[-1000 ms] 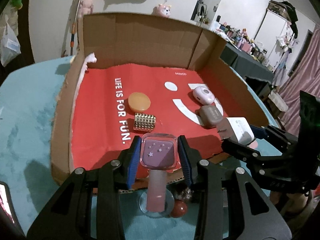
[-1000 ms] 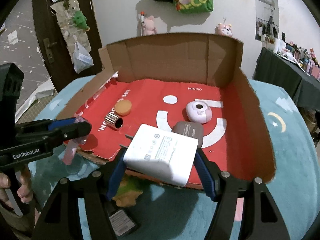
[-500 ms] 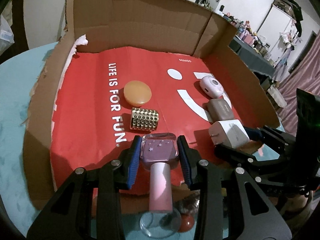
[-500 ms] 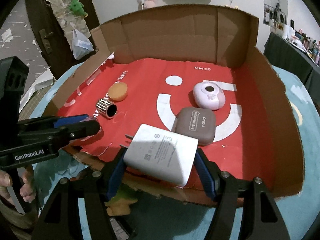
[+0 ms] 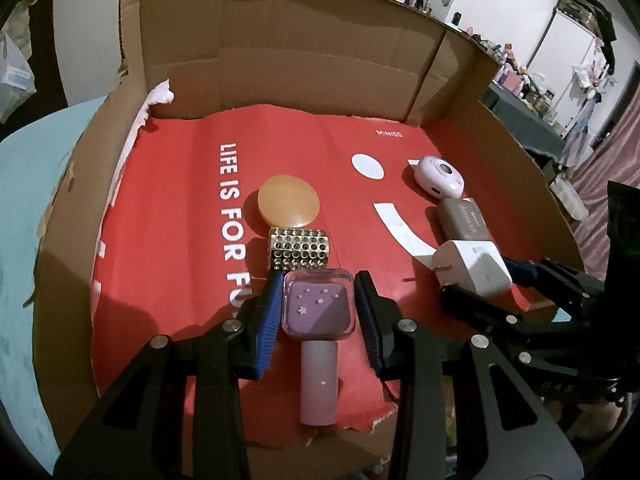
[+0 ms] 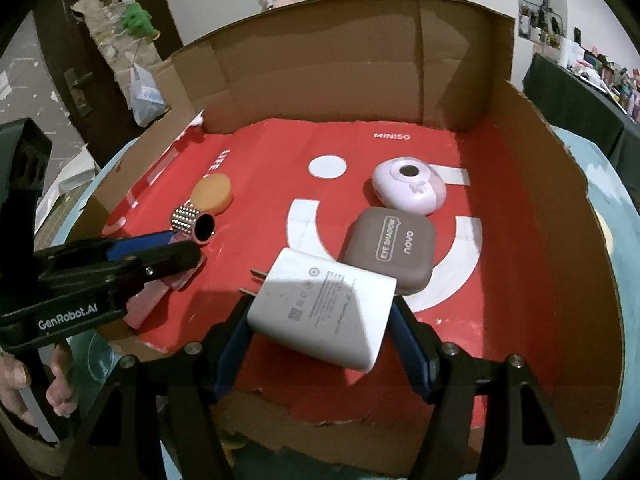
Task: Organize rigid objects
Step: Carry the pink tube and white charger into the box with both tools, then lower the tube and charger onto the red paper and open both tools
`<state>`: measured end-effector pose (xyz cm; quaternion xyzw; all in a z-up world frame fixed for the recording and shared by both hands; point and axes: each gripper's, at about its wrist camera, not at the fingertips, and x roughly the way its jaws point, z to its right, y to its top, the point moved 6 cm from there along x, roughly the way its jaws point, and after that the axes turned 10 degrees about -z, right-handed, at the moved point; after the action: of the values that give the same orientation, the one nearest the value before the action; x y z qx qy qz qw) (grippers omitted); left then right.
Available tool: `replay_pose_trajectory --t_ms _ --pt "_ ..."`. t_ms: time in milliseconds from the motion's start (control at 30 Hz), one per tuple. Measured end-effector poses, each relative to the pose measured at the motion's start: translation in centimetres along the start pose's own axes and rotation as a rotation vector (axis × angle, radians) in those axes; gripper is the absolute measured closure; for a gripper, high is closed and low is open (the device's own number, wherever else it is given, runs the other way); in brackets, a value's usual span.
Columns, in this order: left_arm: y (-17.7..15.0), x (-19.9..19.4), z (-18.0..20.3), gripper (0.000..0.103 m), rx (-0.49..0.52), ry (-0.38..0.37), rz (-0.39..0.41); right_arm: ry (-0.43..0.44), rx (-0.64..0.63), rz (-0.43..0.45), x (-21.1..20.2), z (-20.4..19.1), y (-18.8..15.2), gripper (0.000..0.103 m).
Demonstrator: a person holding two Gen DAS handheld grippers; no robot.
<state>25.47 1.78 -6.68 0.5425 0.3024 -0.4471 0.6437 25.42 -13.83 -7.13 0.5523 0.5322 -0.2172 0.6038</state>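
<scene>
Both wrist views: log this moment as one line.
left hand-held gripper: shut on pink bottle | right hand-held gripper: shut on white charger | both over cardboard box

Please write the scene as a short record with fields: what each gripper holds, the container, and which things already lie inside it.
left gripper: jaws shut on the purple mirror with its pink handle
right gripper: jaws shut on the white charger, prongs pointing left
container: cardboard box with a red liner
left row inside: orange disc, studded gold cylinder
right row inside: pale pink case, brown eye shadow case
</scene>
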Motion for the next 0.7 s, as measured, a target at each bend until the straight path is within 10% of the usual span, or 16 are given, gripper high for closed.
replay_pose_trajectory --t_ms 700 --pt "0.9 0.4 -0.2 0.069 -0.011 0.027 0.015 -0.121 0.007 0.019 0.6 1.4 1.0 0.033"
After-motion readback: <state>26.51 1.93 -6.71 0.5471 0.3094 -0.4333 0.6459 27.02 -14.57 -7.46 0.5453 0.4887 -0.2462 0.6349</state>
